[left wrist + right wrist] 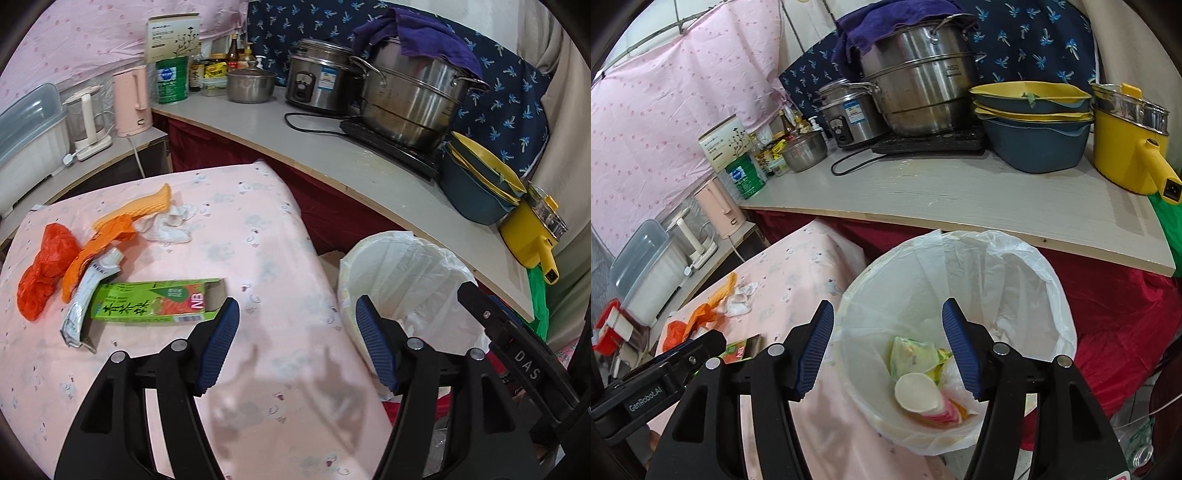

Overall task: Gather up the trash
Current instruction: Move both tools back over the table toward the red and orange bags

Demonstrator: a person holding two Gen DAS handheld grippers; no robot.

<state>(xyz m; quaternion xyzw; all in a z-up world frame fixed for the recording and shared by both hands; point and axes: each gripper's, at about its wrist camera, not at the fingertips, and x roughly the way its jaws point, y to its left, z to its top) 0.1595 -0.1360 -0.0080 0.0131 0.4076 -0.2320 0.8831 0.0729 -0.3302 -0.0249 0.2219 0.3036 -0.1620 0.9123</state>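
On the pink-clothed table (266, 229) lies a green carton (155, 301), close to the left fingertip of my left gripper (295, 308). That gripper is open over bare cloth with nothing between its fingers. A squeezed white tube (86, 295), a red-orange plastic bag (42, 269), an orange wrapper (99, 247), an orange foam net (144, 208) and a crumpled white tissue (170, 225) lie beyond it. My right gripper (886, 306) hangs open and empty above the white-lined bin (1015, 280). Inside the bin are a green wrapper (912, 354) and a paper cup (918, 393).
A counter (960, 192) runs behind the bin with a big steel pot (919, 85), a rice cooker (849, 114), stacked blue and yellow basins (1034, 122) and a yellow pot (1123, 147). A pink kettle (133, 99) and a plastic box (29, 140) stand at the left.
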